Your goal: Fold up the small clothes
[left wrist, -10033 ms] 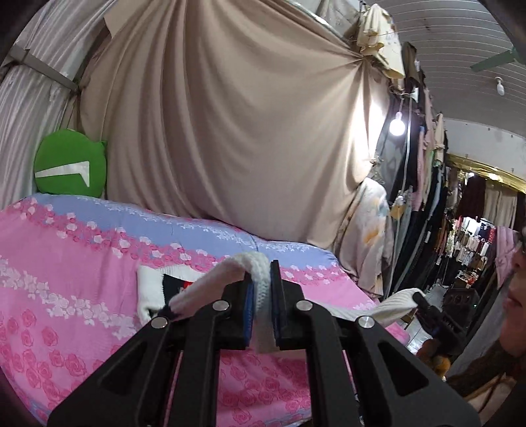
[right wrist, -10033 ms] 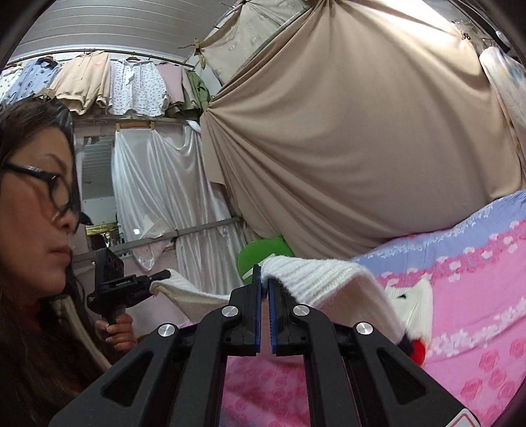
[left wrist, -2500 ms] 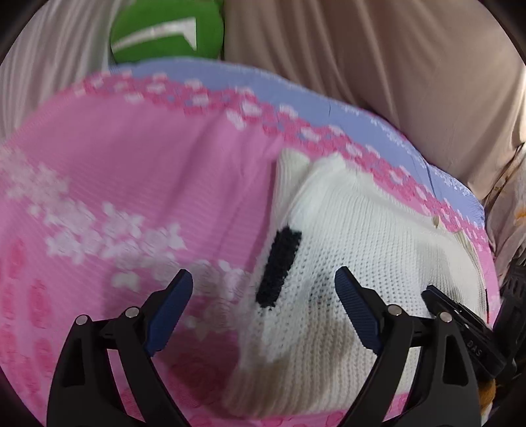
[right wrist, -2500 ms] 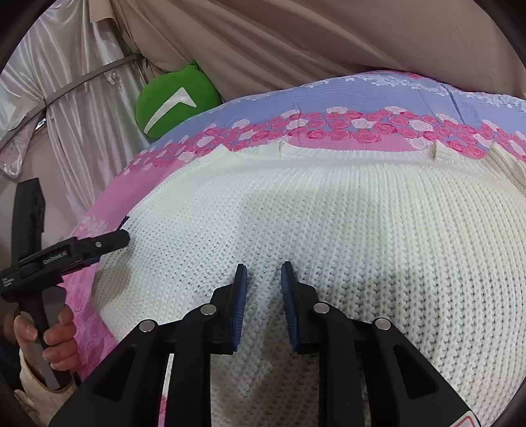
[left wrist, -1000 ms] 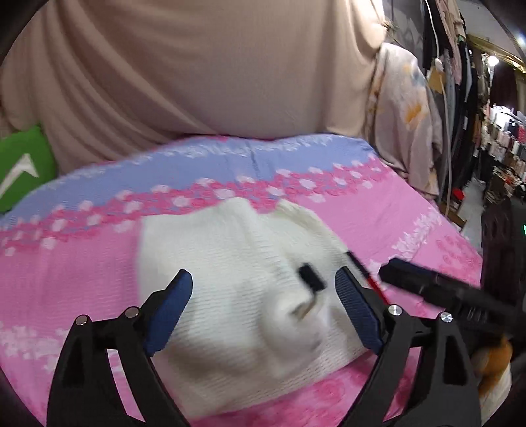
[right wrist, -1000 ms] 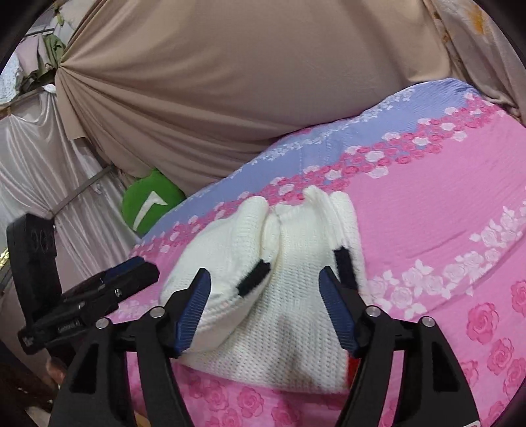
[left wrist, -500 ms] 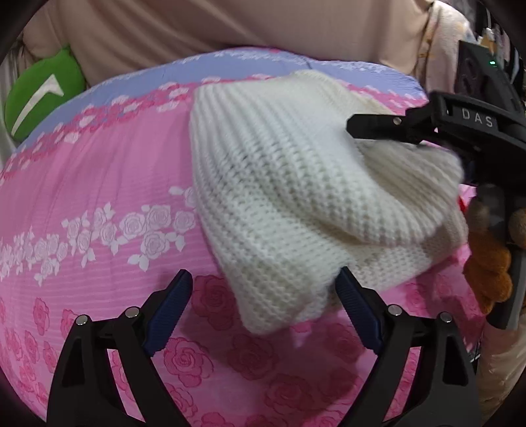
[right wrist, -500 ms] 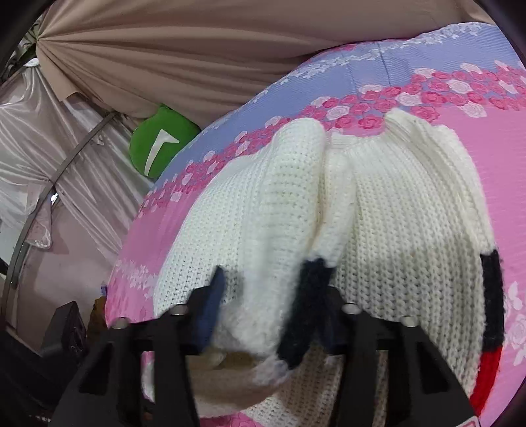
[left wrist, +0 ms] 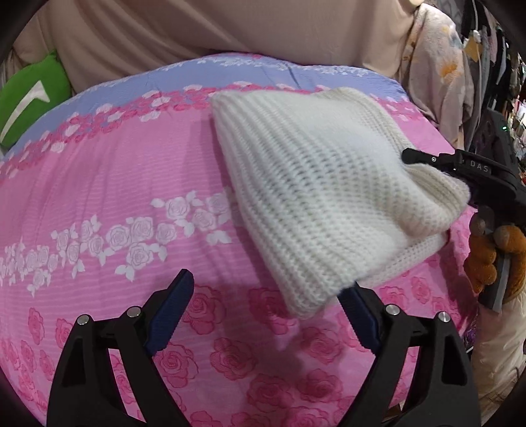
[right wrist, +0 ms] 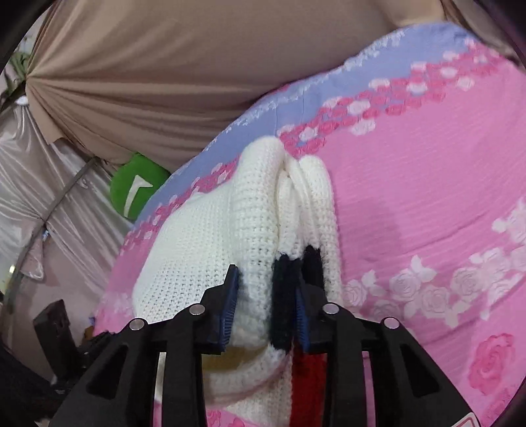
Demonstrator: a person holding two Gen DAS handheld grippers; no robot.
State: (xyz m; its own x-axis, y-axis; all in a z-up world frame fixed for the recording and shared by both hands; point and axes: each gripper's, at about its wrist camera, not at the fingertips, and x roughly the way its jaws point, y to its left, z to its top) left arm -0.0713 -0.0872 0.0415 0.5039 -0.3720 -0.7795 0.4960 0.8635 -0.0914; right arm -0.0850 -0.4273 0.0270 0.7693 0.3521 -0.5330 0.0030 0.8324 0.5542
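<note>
A small white knit sweater (left wrist: 315, 184) lies folded in a thick bundle on the pink rose-print bed cover (left wrist: 108, 203). My left gripper (left wrist: 266, 312) is open and empty, just in front of the bundle's near corner. My right gripper (right wrist: 265, 302) is shut on the stacked layers at the bundle's right edge (right wrist: 259, 236), with black and red trim (right wrist: 286, 289) between the pads. It also shows in the left wrist view (left wrist: 460, 166), clamped on that lifted edge.
A green cushion (left wrist: 26, 101) sits at the bed's far left corner. A beige curtain (left wrist: 197, 29) hangs behind the bed. Hanging clothes (left wrist: 440, 65) stand to the right. The gloved hand (left wrist: 493, 256) holds the right gripper's handle.
My right gripper has closed on the bundle's folded edge and lifted it a little. My left gripper stayed open and drew slightly back from the sweater.
</note>
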